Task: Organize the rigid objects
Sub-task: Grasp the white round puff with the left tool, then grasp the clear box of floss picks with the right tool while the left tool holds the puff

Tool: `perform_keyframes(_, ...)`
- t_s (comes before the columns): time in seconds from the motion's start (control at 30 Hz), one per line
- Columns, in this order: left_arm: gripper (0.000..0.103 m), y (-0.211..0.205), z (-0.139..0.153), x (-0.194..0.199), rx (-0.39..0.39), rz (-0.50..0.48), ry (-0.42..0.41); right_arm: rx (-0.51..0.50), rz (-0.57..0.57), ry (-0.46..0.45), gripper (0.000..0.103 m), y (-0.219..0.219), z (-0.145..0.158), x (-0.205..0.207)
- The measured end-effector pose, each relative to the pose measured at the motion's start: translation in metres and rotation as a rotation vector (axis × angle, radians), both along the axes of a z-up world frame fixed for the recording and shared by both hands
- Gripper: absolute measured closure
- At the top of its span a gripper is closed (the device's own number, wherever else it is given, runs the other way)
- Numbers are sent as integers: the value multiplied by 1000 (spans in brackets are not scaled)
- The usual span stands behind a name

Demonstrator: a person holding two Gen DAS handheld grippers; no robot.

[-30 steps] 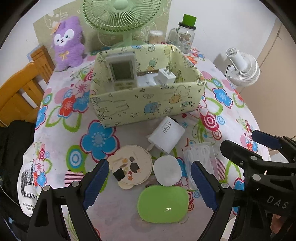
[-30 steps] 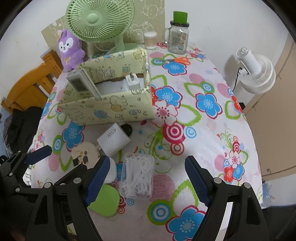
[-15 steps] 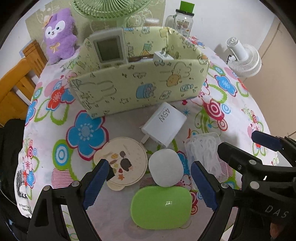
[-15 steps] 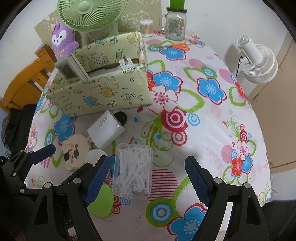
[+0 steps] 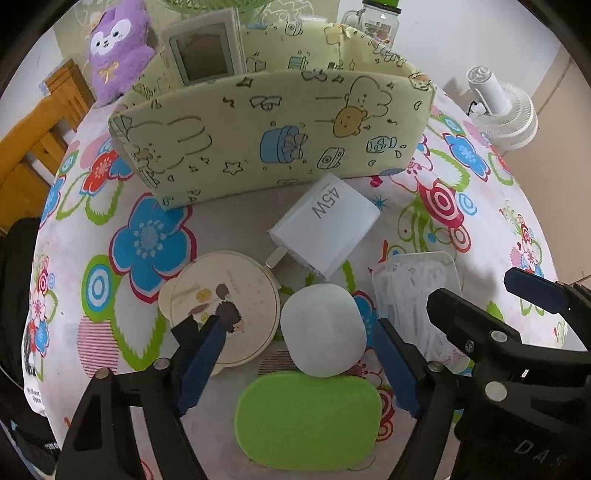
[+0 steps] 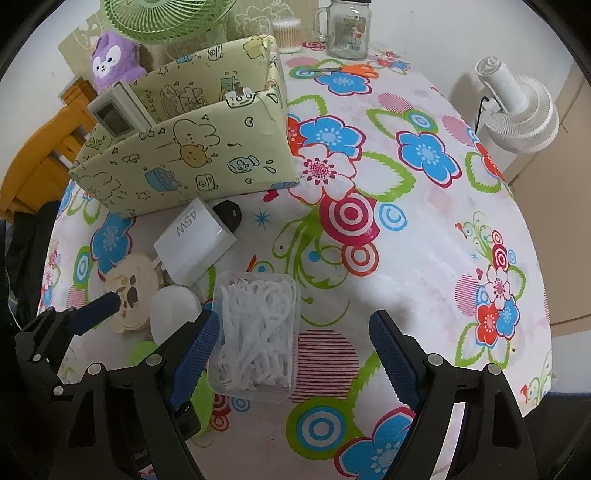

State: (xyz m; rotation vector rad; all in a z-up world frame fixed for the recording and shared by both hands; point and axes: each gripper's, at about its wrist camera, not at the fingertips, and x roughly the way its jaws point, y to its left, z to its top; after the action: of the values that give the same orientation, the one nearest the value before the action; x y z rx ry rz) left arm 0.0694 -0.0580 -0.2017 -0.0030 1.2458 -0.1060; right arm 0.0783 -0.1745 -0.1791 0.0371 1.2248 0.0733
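A pale green cartoon-print box [image 5: 273, 136] [image 6: 192, 155] stands on the floral table and holds a remote [image 5: 203, 48] and a small plug [image 6: 240, 98]. In front lie a white 45W charger [image 5: 325, 225] [image 6: 194, 240], a round white case [image 5: 323, 330] [image 6: 173, 306], a green case [image 5: 308, 419], a beige round mirror [image 5: 225, 306] [image 6: 129, 291] and a clear box of floss picks [image 6: 258, 332] [image 5: 417, 291]. My left gripper [image 5: 303, 354] is open, low around the white case. My right gripper [image 6: 291, 347] is open, straddling the floss box's near right part.
A purple plush [image 5: 118, 48], a green fan [image 6: 166, 18], a glass jar [image 6: 347, 29], a cotton swab tub [image 6: 286, 31] and orange scissors [image 6: 351, 70] stand at the table's back. A white fan [image 6: 517, 107] is off the right edge. A wooden chair [image 5: 26, 147] is left.
Both grippers have moved forward and down toward the objects. The left now frames the white case and the right now reaches the floss box. Both stay open.
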Motion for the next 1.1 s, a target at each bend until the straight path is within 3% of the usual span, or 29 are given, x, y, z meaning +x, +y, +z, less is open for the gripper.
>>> perform_keyframes(0.13,32,-7,1,0,23,4,-4,0,3,5,17,-1,-3,3)
perform_keyframes(0.23,37,-11,-3,1,-5,1,20,0,4,11,17,-3,-6,4)
perform_keyframes(0.43,41,-17,-5,5,9,11,15,8,1,20,17,-8,-10,8)
perform_keyframes(0.57,50,-25,-5,9,22,2,6,5,0,20,17,-9,-11,11)
perform_keyframes(1.1,52,-33,-6,7,34,-10,9,9,7,43,17,-12,-18,15)
